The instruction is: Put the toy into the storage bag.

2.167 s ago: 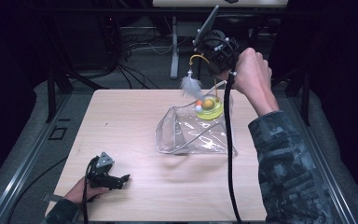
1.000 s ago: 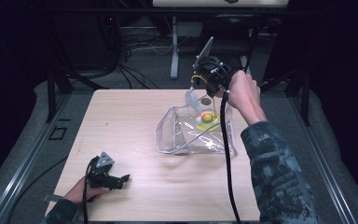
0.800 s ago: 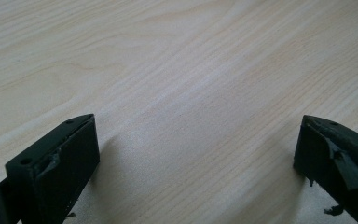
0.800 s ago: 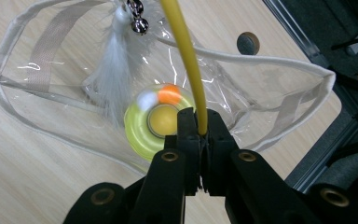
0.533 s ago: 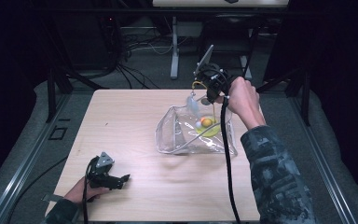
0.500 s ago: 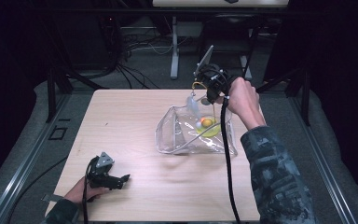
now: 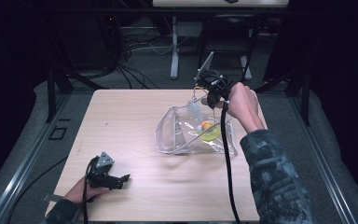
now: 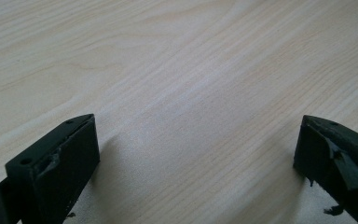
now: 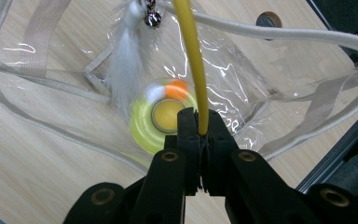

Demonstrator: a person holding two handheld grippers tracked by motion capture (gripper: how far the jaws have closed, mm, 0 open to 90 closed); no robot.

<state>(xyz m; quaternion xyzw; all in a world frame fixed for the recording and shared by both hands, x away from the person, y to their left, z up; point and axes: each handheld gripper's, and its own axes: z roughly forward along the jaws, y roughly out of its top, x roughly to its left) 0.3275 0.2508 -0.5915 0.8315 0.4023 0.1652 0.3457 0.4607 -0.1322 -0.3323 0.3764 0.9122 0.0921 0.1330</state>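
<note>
High view: the right gripper [image 7: 204, 95] hangs over the clear bag's [image 7: 177, 135] far edge, right of the table's [image 7: 121, 116] middle, with the yellow toy [image 7: 209, 133] down inside the bag. The left gripper [image 7: 116, 179] rests at the near left.

Left gripper view: its jaws stand wide apart over bare wood, nothing between them.

Right gripper view: jaws clamped tight on the toy's yellow rod [image 9: 193, 70]; a white feather [image 9: 126, 65] and small bell [image 9: 152, 18] dangle above the yellow disc [image 9: 149, 123] in the bag [image 9: 261, 102].
</note>
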